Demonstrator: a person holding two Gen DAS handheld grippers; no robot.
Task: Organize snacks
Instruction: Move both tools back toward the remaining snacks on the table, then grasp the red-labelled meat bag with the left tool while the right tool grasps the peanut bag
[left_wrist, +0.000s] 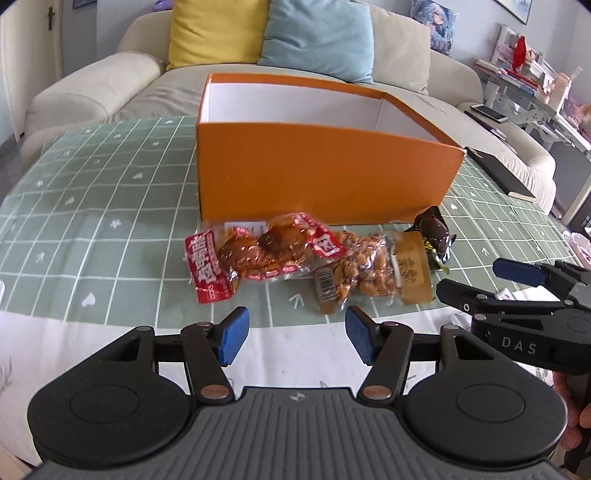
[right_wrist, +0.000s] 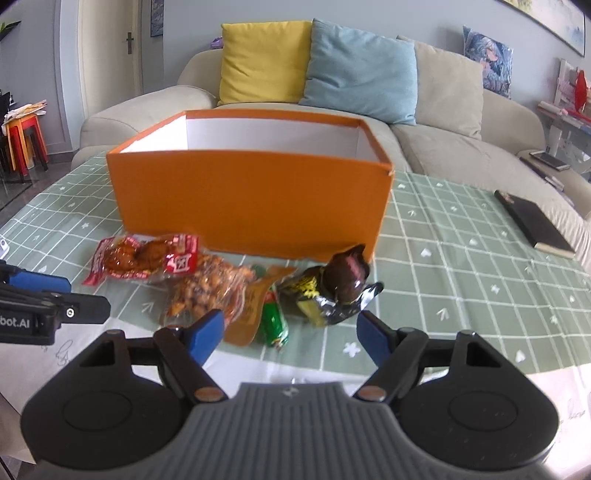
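Note:
An open orange box (left_wrist: 321, 173) (right_wrist: 251, 192) with a white inside stands on the green checked tablecloth. In front of it lie snack packs: a red pack of braised meat (left_wrist: 255, 254) (right_wrist: 144, 258), a clear bag of peanuts (left_wrist: 369, 273) (right_wrist: 210, 288), a black and yellow pack (left_wrist: 432, 230) (right_wrist: 332, 291) and a small green pack (right_wrist: 275, 321). My left gripper (left_wrist: 295, 336) is open and empty, just short of the red pack and peanuts. My right gripper (right_wrist: 291, 332) is open and empty, near the green and black packs.
A black notebook (right_wrist: 535, 225) (left_wrist: 498, 173) lies on the cloth to the right. A beige sofa (right_wrist: 443, 147) with yellow and blue cushions stands behind the table. The right gripper shows at the right edge of the left wrist view (left_wrist: 517, 291).

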